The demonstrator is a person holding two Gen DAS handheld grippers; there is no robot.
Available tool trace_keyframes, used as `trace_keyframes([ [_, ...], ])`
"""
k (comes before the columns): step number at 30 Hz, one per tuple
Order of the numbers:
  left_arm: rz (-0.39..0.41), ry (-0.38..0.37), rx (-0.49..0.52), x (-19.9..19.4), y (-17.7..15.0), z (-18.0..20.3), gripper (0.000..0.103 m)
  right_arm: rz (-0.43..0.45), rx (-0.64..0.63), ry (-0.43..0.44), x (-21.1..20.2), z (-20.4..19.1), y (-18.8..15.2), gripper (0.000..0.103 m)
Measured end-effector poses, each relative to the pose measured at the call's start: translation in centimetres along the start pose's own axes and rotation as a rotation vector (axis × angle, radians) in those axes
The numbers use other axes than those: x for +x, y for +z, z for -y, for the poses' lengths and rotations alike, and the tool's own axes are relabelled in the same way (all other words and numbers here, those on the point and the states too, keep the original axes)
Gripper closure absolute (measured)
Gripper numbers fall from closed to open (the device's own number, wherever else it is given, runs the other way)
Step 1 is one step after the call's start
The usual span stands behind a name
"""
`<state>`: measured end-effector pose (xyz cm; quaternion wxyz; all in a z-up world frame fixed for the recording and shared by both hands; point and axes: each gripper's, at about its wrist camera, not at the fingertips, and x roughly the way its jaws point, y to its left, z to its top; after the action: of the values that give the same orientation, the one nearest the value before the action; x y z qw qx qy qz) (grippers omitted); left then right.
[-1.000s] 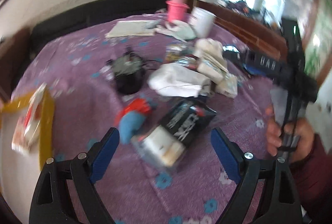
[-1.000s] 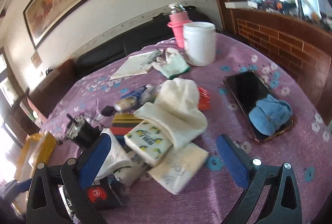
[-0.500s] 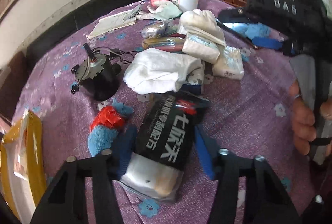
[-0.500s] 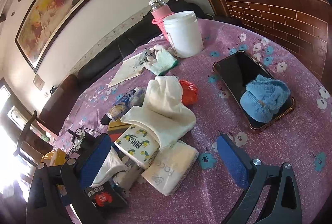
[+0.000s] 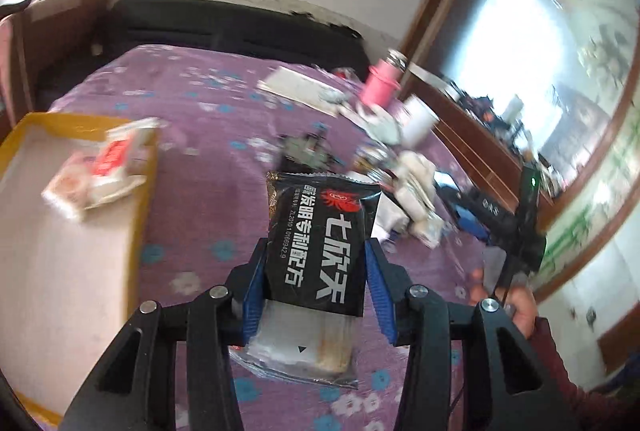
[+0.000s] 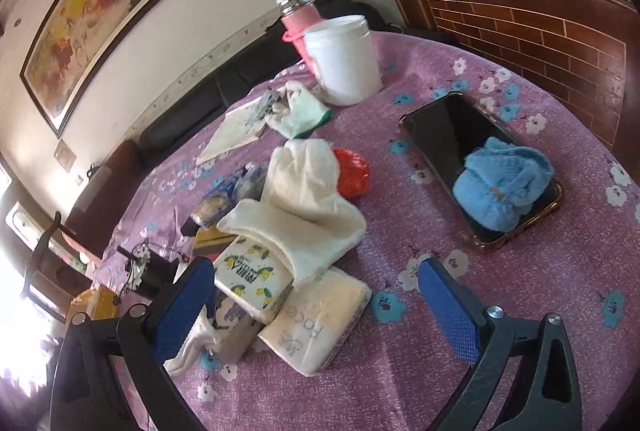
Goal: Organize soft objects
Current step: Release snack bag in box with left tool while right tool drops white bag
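Purple floral tablecloth, framed painting, brick ledge

I'm working in a lived-in home, a sitting or dining room: a round table under a purple flowered cloth, a dark sofa along the wall, a framed horse painting above it, and a brick-patterned wood-trimmed ledge.

A glossy black plastic packet shone; the desk wore matt purple flowered cloth; the phone was smooth glass under a fluffy blue sock.
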<state>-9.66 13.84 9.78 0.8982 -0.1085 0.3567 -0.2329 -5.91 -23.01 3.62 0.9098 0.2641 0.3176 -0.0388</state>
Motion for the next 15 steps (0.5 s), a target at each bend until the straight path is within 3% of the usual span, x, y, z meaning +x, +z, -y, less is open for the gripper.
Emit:
trace_keyframes([
  [5, 0.024, 0.046, -0.030, -1.8, -0.3, -2.3, 0.058, 0.008, -0.097, 0.039, -1.8, -3.6, -0.5, 0.001],
  [9, 0.033, 0.045, -0.064, -2.3, -0.7, -3.7, 0.058, -0.098, -0.299, 0.046, -0.8, -9.9, -1.0, 0.000],
  [15, 0.056, 0.106, -0.094, -4.2, -1.2, -6.1, 0.058, -0.188, -0.565, -0.138, 4.0, -15.7, -2.7, 0.012],
])
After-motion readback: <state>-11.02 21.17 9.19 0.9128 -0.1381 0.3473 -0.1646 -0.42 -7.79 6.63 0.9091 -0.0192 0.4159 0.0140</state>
